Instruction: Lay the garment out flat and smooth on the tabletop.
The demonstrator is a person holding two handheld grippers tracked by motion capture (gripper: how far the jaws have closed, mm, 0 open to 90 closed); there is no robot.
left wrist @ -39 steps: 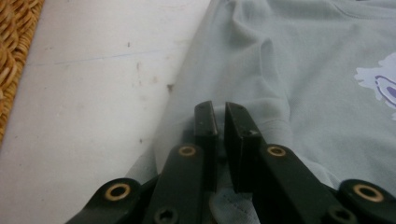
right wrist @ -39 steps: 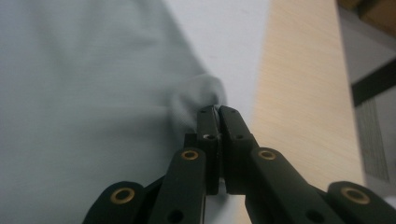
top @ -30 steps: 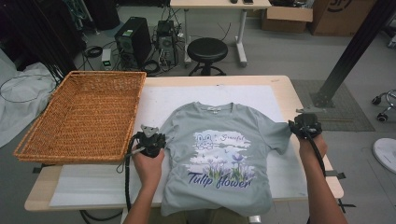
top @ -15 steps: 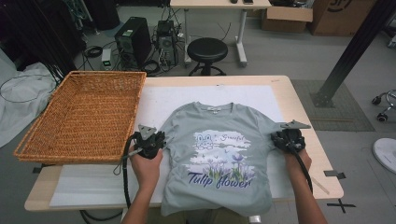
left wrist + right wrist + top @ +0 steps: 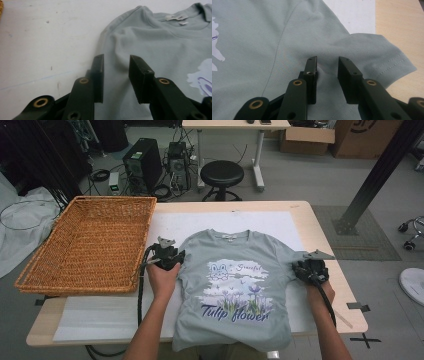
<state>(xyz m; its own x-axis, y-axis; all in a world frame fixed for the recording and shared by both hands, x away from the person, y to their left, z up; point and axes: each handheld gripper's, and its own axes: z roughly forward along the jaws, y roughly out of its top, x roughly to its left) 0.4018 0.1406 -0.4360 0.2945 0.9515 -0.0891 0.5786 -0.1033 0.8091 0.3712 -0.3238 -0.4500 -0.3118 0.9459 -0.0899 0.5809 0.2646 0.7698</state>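
Observation:
A grey-green T-shirt (image 5: 235, 285) printed "Tulip flower" lies flat, front up, on the white mat (image 5: 225, 217). My left gripper (image 5: 170, 254) is at the shirt's left shoulder edge. In the left gripper view the left gripper (image 5: 116, 58) has just been opening its jaws; they stand apart over the T-shirt (image 5: 162, 42) with fabric under the gap and nothing pinched. My right gripper (image 5: 310, 267) is over the right sleeve. In the right gripper view the right gripper (image 5: 327, 60) stands open, a crease of the sleeve (image 5: 374, 52) lying between the pads.
A wicker basket (image 5: 115, 198) stands on the table's left side, close to my left gripper. The wooden table edge (image 5: 320, 235) runs just right of the sleeve. Beyond the table stand a black stool (image 5: 221, 172) and computer cases on the floor.
My left gripper has moved away from the person, up along the shirt's left edge. My right gripper came inward and down from the table's right side onto the sleeve.

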